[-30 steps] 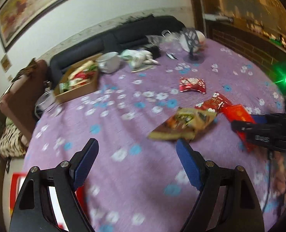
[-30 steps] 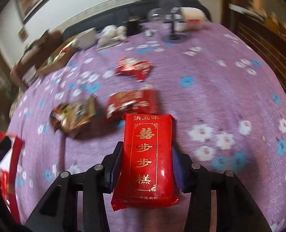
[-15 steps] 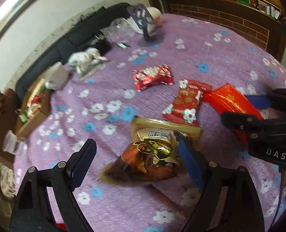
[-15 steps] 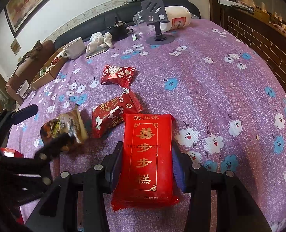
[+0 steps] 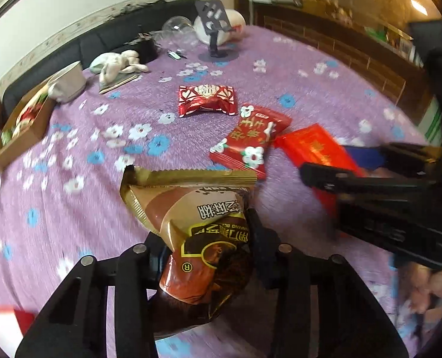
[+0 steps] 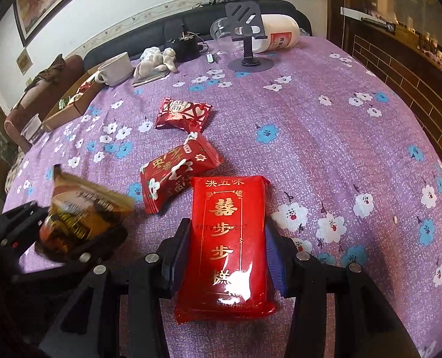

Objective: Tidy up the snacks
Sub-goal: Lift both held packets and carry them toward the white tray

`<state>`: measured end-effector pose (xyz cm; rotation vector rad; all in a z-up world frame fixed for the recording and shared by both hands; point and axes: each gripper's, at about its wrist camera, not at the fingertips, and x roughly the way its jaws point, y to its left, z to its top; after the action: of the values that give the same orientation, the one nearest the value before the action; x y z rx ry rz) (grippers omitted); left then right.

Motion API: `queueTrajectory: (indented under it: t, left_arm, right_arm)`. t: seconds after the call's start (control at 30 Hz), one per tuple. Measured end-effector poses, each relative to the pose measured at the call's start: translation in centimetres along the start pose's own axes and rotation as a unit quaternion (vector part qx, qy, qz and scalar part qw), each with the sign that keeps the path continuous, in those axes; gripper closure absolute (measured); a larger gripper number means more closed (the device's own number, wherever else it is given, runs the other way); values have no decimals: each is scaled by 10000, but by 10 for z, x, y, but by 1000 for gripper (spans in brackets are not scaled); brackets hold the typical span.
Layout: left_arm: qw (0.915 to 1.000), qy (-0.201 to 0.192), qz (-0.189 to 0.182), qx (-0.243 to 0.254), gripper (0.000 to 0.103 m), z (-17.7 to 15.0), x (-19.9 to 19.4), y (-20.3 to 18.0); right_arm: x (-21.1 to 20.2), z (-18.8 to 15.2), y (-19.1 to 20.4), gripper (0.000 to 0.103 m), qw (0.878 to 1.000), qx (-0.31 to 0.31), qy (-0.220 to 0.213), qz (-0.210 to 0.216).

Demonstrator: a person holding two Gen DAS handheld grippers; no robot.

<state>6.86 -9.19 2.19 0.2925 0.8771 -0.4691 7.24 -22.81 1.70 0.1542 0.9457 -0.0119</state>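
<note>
My left gripper [image 5: 206,238] is shut on a brown and gold snack bag [image 5: 197,223], which also shows in the right wrist view [image 6: 77,217]. My right gripper [image 6: 225,244] is shut on a long red packet with gold characters [image 6: 227,238], seen too in the left wrist view [image 5: 313,149]. A red flowered packet [image 5: 248,140] [image 6: 176,170] lies on the purple cloth between them. A red heart-pattern packet [image 5: 206,100] [image 6: 183,113] lies farther back.
A cardboard box with snacks [image 5: 21,125] [image 6: 71,101] sits at the far left edge. A white cup [image 6: 115,68], a white figurine [image 6: 156,61], a black phone stand [image 6: 248,41] and a white bottle [image 6: 277,37] stand at the back. Brick wall right.
My left gripper moved in over the brown snack bag and closed on it; it was open before. My right gripper keeps the long red packet.
</note>
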Motion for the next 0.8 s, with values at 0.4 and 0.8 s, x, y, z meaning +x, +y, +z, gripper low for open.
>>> queueTrajectory:
  t: [0.4, 0.8]
  left_arm:
    - [9982, -280, 215, -492, 61, -129, -142, -17]
    - [9943, -475, -157, -942, 61, -186, -185, -8]
  right_arm:
    - [2, -6, 12, 55, 9982, -431, -234, -352]
    - [-43, -59, 11, 55, 9999, 103, 34, -112]
